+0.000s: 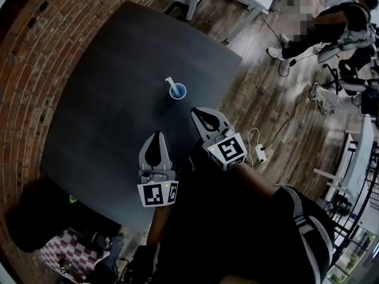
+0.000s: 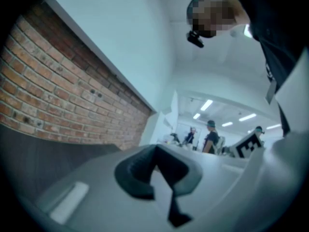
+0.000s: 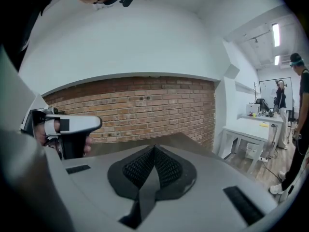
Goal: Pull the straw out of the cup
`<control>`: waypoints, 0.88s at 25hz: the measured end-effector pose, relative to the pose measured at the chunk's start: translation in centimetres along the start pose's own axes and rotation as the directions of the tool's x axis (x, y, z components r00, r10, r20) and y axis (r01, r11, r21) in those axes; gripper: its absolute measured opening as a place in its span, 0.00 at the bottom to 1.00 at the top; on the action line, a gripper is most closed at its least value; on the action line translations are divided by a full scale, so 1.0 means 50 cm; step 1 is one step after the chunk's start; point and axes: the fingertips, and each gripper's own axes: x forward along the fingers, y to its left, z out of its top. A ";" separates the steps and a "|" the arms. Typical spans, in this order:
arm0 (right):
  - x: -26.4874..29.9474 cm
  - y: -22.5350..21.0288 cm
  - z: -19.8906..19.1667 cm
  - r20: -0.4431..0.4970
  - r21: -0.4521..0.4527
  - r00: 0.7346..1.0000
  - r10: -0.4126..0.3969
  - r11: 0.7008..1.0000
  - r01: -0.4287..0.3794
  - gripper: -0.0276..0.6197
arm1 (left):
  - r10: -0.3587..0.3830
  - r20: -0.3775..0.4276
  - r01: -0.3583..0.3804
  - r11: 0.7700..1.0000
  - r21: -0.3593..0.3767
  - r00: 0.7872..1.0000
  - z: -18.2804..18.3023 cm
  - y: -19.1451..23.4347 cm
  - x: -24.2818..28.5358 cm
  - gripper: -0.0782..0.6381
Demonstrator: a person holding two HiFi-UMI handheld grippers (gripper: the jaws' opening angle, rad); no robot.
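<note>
The straw (image 1: 170, 82) stands in the small blue cup (image 1: 177, 92), which sits alone toward the far middle of the dark counter (image 1: 106, 70). The straw's free end leans out over the rim, up and to the left in the head view, so its long axis tilts away from the person and slightly toward their left side. Its lower end is hidden inside the cup. From there the right gripper (image 1: 196, 112) is the nearer one. It hangs just short of the cup on the person's side and a little to its right, so the straw lies ahead and slightly left of its tips. The left gripper (image 1: 157, 134) is held lower in the head view, farther back toward the person, with the cup ahead and to its right. In the right gripper view the ribbed fingers (image 3: 166, 166) are pressed together with nothing between them, and the cup is out of that view. In the left gripper view the fingers (image 2: 137, 170) are likewise clenched on nothing, looking over the counter edge toward the brick wall (image 2: 58, 100). My judgement is that the reach has not begun. The right fingers would need to part and come in from the leaning side of the straw, while the left side could steady the cup.
</note>
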 end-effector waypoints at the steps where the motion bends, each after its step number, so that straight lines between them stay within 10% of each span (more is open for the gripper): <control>1: 0.013 -0.010 -0.002 -0.007 0.001 1.000 0.006 1.000 -0.006 0.05 | 0.008 -0.005 -0.008 1.000 -0.004 1.000 -0.002 0.001 0.014 0.12; 22: 0.202 -0.118 -0.165 -0.264 0.065 0.960 0.097 0.994 -0.083 0.05 | 0.126 -0.104 -0.132 0.990 -0.055 0.987 -0.085 0.051 0.183 0.12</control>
